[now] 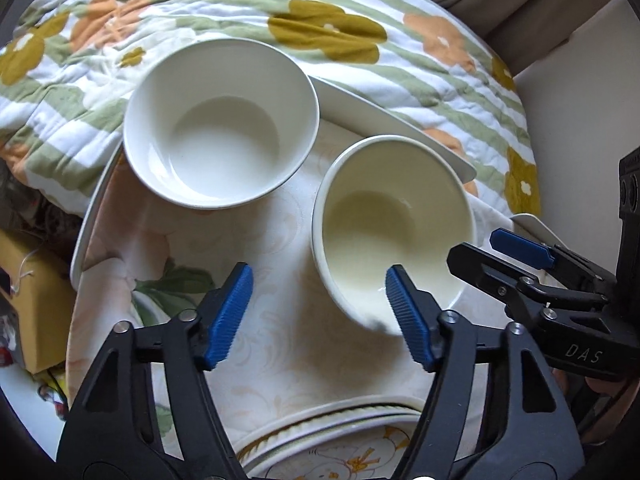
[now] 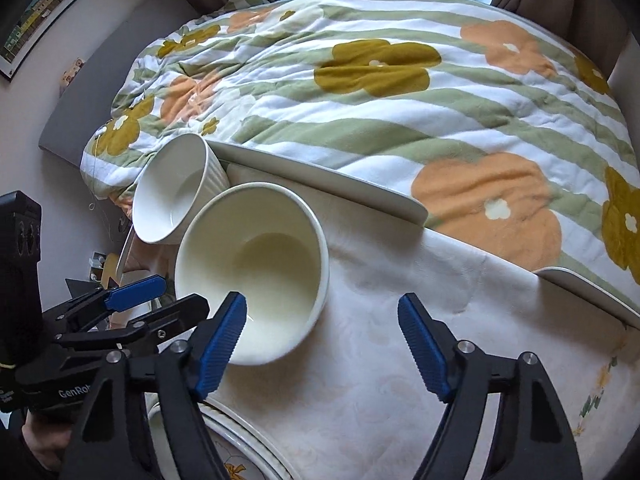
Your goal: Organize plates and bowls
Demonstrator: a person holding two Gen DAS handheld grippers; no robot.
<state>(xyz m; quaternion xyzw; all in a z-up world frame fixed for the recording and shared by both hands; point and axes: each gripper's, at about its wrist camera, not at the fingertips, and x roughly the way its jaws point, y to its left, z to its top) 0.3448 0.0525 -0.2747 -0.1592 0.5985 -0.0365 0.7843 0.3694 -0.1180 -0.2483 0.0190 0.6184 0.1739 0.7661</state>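
White bowls, two of them, sit on our cloth-covered table [image 2: 400,320]: the cream bowl [image 1: 394,232] nearer us, the ribbed bowl [image 1: 222,124] just behind it. Our left gripper [image 1: 320,312] and right gripper [image 2: 320,340] hover by the cream bowl, jaws apart, gripping nothing.

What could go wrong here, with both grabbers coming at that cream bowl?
1. The left gripper and right gripper both crowd the cream bowl; they might collide.
2. A one-sided push could knock it into the white ribbed bowl next to it.
3. The floral plate lies just below both grippers; a low sweep might hit it.
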